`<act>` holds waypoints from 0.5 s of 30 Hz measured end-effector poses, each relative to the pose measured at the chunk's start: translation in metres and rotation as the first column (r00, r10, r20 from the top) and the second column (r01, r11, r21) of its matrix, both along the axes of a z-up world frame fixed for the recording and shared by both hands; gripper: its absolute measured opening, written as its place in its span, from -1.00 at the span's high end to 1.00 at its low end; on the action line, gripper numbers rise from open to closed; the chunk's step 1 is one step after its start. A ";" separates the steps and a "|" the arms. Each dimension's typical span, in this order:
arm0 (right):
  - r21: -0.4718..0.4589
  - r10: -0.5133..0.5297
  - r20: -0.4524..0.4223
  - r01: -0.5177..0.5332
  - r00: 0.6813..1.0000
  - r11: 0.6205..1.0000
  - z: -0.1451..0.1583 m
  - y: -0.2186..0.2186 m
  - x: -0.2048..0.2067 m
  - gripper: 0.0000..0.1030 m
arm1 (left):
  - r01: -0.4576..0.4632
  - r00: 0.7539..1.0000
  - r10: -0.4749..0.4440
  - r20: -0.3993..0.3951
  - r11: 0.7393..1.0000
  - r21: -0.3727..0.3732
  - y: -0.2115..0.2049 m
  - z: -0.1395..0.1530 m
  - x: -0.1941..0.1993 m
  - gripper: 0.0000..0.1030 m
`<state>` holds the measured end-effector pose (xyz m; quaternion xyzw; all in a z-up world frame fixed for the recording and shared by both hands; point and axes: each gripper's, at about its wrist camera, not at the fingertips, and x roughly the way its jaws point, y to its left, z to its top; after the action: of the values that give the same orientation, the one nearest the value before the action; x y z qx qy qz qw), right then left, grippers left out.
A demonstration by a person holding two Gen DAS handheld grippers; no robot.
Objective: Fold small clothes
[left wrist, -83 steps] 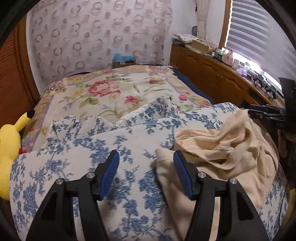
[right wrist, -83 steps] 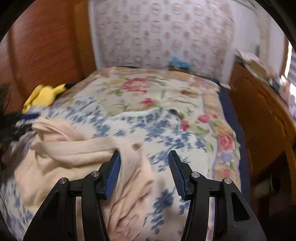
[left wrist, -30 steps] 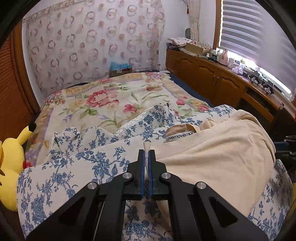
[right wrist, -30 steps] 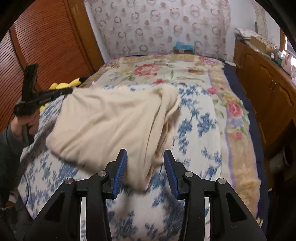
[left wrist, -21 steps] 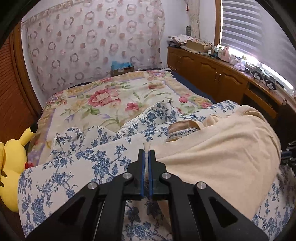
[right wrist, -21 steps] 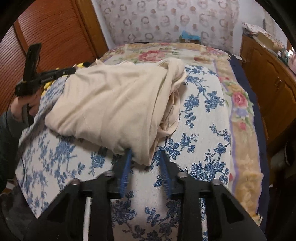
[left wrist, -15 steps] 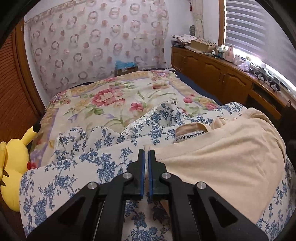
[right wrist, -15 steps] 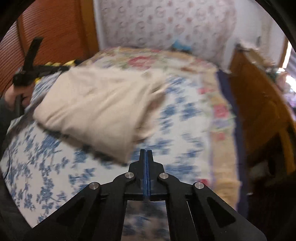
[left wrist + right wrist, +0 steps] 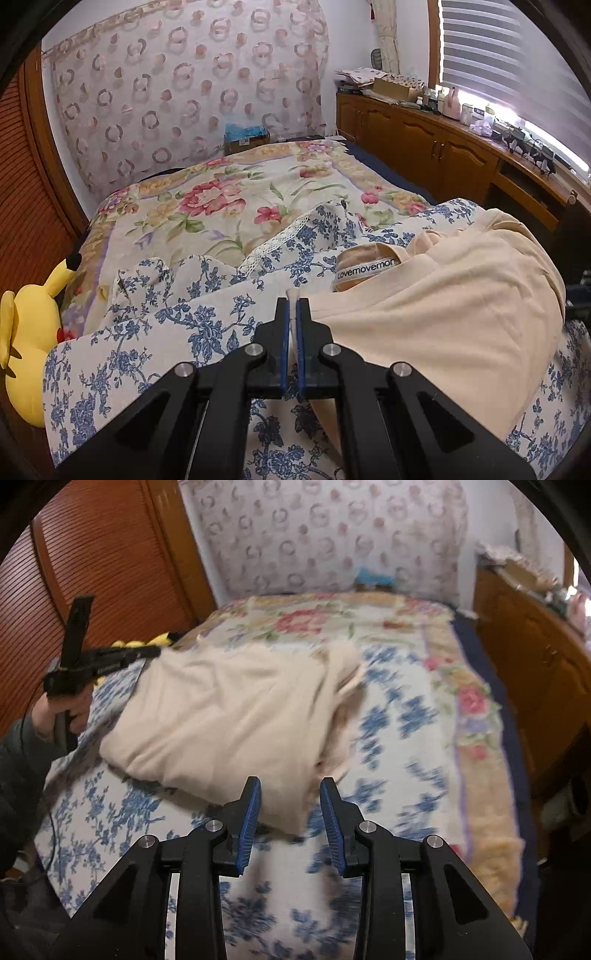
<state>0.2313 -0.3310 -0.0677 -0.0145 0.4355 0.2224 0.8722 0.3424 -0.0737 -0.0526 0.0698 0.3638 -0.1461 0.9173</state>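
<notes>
A cream garment with a "lovemovement" waistband label lies on the blue-flowered cover of the bed. My left gripper is shut on the garment's left edge, with a strip of cloth pinched between the pads. In the right wrist view the same garment lies spread and bunched at its right side. My right gripper is open, its jaws either side of the garment's near corner, holding nothing. The left gripper shows there at the garment's far left corner.
A yellow plush toy lies at the bed's left edge. A floral blanket covers the far half of the bed. Wooden cabinets run along the right, a slatted wooden door along the left.
My right gripper was shut half a second ago and is now open at the garment's near corner. My left gripper has stayed shut on the edge, barely moving.
</notes>
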 end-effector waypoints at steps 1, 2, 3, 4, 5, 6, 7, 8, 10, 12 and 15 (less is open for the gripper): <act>0.001 0.003 -0.005 -0.003 1.000 1.000 -0.002 0.002 0.001 0.38 | -0.003 1.000 0.003 -0.002 1.000 0.002 0.000 -0.001 0.000 0.98; 0.007 0.010 -0.010 -0.010 1.000 1.000 -0.003 0.002 0.002 0.50 | -0.007 1.000 0.007 -0.003 1.000 0.005 0.000 -0.002 0.001 0.98; 0.020 0.025 -0.018 -0.025 1.000 0.999 -0.003 0.001 0.002 0.65 | -0.011 1.000 0.011 -0.003 1.000 0.007 0.000 -0.003 0.001 0.98; 0.021 0.037 -0.018 -0.036 0.999 0.999 -0.003 0.000 0.001 0.91 | -0.015 1.000 0.015 -0.003 1.000 0.008 0.001 -0.004 0.001 0.98; 0.006 0.044 -0.014 -0.044 0.999 0.999 -0.002 0.000 0.000 0.95 | -0.019 1.000 0.019 -0.003 1.000 0.010 0.001 -0.004 0.002 0.98; -0.024 0.049 0.000 -0.049 0.999 0.998 0.000 -0.001 -0.004 0.96 | -0.023 1.000 0.023 -0.001 1.000 0.014 0.001 -0.005 0.002 0.98; -0.062 0.047 0.015 -0.046 0.999 0.997 0.005 -0.004 -0.008 0.97 | -0.031 1.000 0.031 0.005 0.999 0.021 0.002 -0.005 0.003 0.98; -0.080 0.036 0.031 -0.033 0.999 0.996 0.010 -0.009 -0.010 0.98 | -0.034 0.999 0.034 0.009 0.999 0.026 0.002 -0.005 0.003 0.98; -0.091 -0.004 0.061 0.009 0.998 0.996 0.024 -0.025 -0.015 0.98 | -0.035 0.999 0.035 0.010 0.999 0.026 0.004 -0.005 0.004 0.98; -0.111 -0.050 0.085 0.060 0.995 0.992 0.028 -0.034 -0.017 0.98 | -0.046 0.999 0.045 0.018 0.998 0.043 0.004 -0.005 0.004 0.98; -0.110 -0.087 0.084 0.096 0.993 0.989 0.025 -0.037 -0.013 0.97 | -0.050 0.999 0.050 0.004 0.998 0.024 0.007 -0.005 0.005 0.98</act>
<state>0.2182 -0.3679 -0.0423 -0.0528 0.4129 0.1562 0.8957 0.3472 -0.0664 -0.0574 0.0718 0.3655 -0.1188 0.9204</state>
